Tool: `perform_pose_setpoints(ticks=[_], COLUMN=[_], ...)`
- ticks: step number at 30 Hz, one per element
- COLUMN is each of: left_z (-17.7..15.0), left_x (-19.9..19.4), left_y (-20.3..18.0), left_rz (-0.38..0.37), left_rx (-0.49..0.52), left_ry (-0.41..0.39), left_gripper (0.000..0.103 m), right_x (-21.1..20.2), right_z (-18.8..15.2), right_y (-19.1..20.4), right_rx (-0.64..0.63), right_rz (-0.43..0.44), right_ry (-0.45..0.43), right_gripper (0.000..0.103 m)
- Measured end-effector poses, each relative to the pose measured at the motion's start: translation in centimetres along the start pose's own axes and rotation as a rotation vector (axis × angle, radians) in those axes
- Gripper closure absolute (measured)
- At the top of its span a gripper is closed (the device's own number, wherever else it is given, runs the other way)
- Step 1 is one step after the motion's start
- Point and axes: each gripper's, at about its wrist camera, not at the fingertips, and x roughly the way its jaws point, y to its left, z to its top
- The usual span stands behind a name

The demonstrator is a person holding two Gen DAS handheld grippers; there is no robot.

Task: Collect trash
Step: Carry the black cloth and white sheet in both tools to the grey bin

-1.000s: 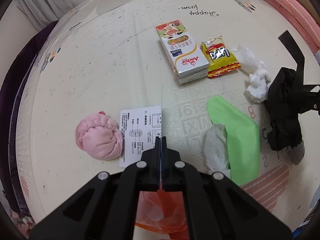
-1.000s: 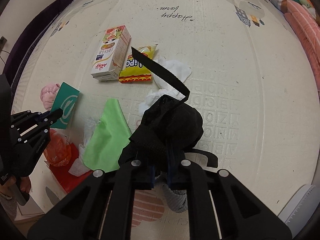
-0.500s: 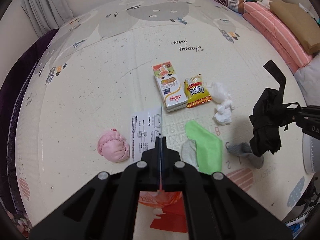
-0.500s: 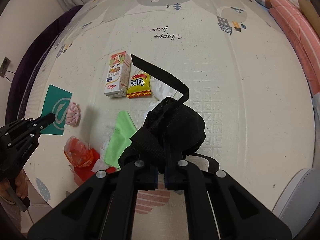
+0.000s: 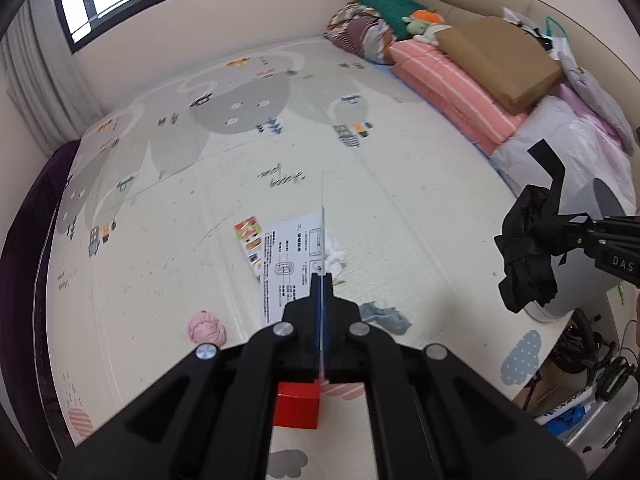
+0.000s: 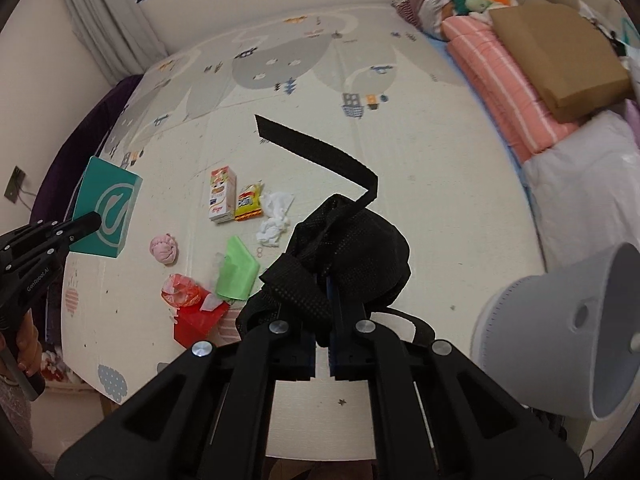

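My left gripper [image 5: 321, 280] is shut on a flat teal package [image 6: 108, 216], whose white printed side [image 5: 292, 264] shows in the left wrist view. It hangs high above the play mat [image 6: 420, 200]. My right gripper [image 6: 324, 280] is shut on a black mesh cloth [image 6: 348, 248] with a long strap; its fingertips are buried in the fabric. In the left wrist view the black mesh cloth [image 5: 528, 252] hangs at the right. On the mat lie a milk carton [image 6: 222, 200], a yellow snack wrapper [image 6: 249, 204], white tissues [image 6: 276, 220], a green sheet [image 6: 236, 268], a pink ball [image 6: 164, 249] and a red plastic bag [image 6: 188, 304].
A grey bin [image 6: 560, 340] stands tipped at the mat's right edge, close to the black cloth. A grey rag [image 5: 384, 316] lies on the mat. Pink cushions [image 6: 504, 80], a brown box [image 6: 560, 52] and bedding line the right side. A person's hand [image 6: 24, 344] grips the left handle.
Both grippers have risen well above the mat with their loads still held. The litter looks smaller, and the room's walls, window and grey bin have come into view.
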Motion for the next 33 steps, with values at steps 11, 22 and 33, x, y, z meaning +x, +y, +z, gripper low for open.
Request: perform_pose_setpoints(ticks=[11,22,33], left_z=[5.4,8.2,9.0], left_x=[-6.8,-10.1,-8.6], left_y=[-15.8,-34.0,-45.7], left_rz=[-0.251,-0.512,-0.624], left_rx=[0.261,0.466,0.601], left_ry=[-0.119,-0.163,-0.129], left_gripper=[0.102,0.102,0.102], right_x=[-17.3,-28.5,-29.2], right_z=[-8.5,-16.7,-19.3], right_y=[-14.6,-25.3,-30.9], right_rx=[0.301,0.486,0.563], right_rz=[-0.279,-0.445,-0.423], right_ry=[-0.188,-0.333,-0.339], right_gripper=[0.1,0.1,0.1])
